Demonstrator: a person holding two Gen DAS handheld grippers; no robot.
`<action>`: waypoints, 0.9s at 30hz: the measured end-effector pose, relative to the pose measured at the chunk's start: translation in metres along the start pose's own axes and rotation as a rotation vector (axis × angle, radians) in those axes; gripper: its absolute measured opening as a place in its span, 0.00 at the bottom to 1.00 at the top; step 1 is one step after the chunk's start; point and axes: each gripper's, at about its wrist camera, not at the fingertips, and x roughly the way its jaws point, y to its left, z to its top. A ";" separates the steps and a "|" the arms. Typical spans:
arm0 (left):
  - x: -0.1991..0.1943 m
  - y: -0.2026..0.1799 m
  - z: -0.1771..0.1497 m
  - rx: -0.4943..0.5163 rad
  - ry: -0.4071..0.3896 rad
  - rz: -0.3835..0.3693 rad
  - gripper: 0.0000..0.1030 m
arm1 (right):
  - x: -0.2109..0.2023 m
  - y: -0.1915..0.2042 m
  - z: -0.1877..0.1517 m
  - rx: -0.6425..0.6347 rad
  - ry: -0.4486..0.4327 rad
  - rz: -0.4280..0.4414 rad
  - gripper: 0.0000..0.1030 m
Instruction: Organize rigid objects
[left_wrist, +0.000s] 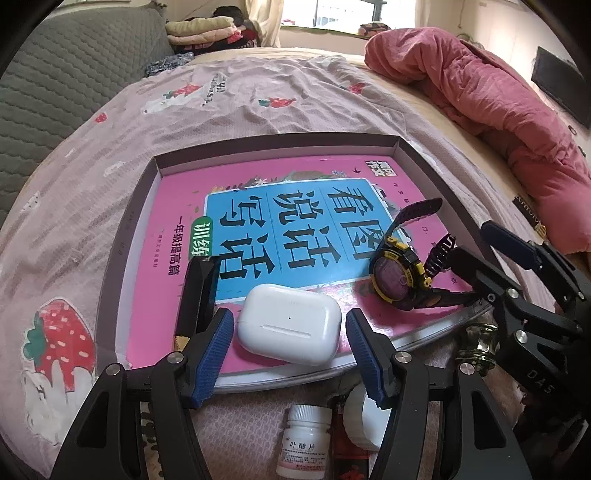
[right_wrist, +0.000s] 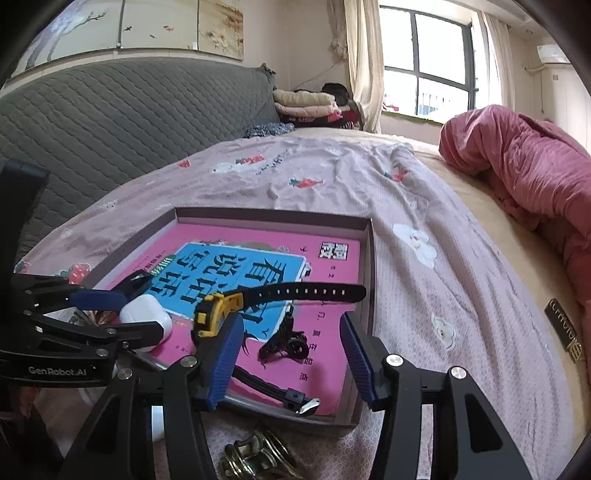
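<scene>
The earbud case (left_wrist: 289, 324), smooth, light and slippery, sits between the left gripper (left_wrist: 290, 349)'s wide-open fingers, ungripped; its flat sides are best pinched. The right gripper (right_wrist: 291, 356) is spread, empty, beside the watch (right_wrist: 212, 314).

My blue ribbed rubbery pads (left_wrist: 218, 354) flank a smooth glossy white plastic earbud case (left_wrist: 290, 328); the pink book cover (left_wrist: 166, 221) shines, the watch strap (right_wrist: 317, 291) looks matt, the bedsheet (left_wrist: 258, 110) crinkled cloth.
</scene>
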 end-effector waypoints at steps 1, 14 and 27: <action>-0.002 0.000 0.000 0.002 -0.002 0.003 0.63 | -0.001 0.000 0.000 -0.003 -0.006 -0.001 0.52; -0.031 0.008 -0.001 -0.015 -0.034 0.018 0.66 | -0.027 0.003 0.000 -0.005 -0.074 -0.003 0.54; -0.069 0.021 -0.003 -0.053 -0.085 0.015 0.69 | -0.060 0.001 -0.003 0.073 -0.105 0.002 0.58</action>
